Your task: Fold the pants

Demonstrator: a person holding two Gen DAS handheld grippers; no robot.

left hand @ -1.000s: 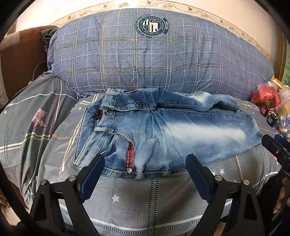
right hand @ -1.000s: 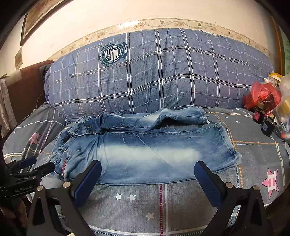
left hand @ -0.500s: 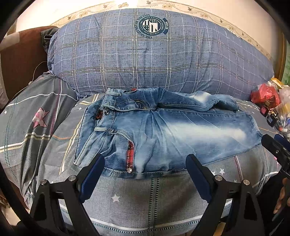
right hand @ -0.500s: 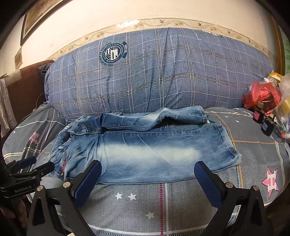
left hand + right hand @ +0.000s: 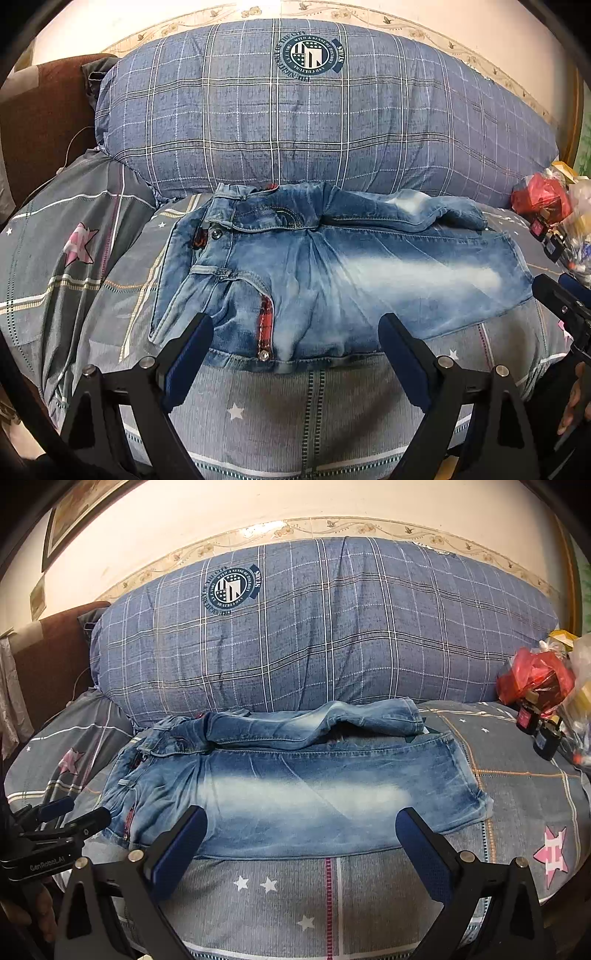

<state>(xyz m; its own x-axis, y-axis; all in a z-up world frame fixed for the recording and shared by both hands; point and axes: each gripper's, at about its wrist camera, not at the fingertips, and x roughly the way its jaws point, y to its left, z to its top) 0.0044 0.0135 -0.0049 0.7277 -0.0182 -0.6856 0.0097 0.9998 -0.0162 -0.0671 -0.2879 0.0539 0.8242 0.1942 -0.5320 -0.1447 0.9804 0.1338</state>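
Observation:
Washed blue jeans (image 5: 332,273) (image 5: 295,794) lie flat across a grey star-print bed, waistband to the left and leg ends to the right. The far leg is bunched along the pillow. My left gripper (image 5: 295,332) hangs open just short of the near edge by the waistband and red-trimmed pocket, holding nothing. My right gripper (image 5: 301,825) is open too, over the near edge of the front leg, not touching it. Each gripper shows at the other view's side, the right one (image 5: 561,299) and the left one (image 5: 66,816).
A big blue plaid pillow (image 5: 314,122) (image 5: 332,635) stands right behind the jeans. Red plastic bags and small bottles (image 5: 535,698) (image 5: 546,206) crowd the right side of the bed. A brown headboard (image 5: 40,122) rises at the left. Bare bedcover (image 5: 332,893) lies in front.

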